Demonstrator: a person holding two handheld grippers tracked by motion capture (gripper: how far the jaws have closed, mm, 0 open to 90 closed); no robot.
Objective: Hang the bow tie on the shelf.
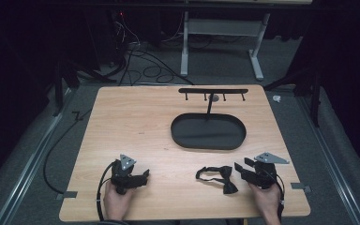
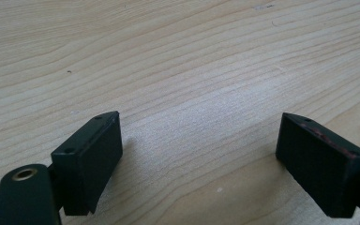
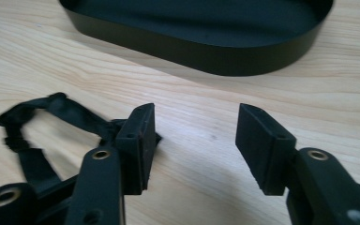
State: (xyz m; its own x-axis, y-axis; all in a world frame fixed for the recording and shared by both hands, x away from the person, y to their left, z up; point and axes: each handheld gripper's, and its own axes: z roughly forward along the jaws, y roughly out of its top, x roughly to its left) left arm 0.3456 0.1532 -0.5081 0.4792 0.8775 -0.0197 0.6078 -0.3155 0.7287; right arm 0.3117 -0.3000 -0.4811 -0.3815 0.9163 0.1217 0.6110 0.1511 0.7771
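Two open grippers give you little margin: your right gripper [image 1: 242, 168], jaws parted around nothing, sits at three o'clock of the limp black fabric bow tie [image 1: 218, 178], so closing now pinches bare light wooden table [image 1: 136, 122], while the left gripper [image 1: 143, 175] idles.

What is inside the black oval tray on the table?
The black oval tray appears empty: only its dark floor shows, with the post of the hook rack rising at its far edge. In the right gripper view, the near wall hides part of the floor.
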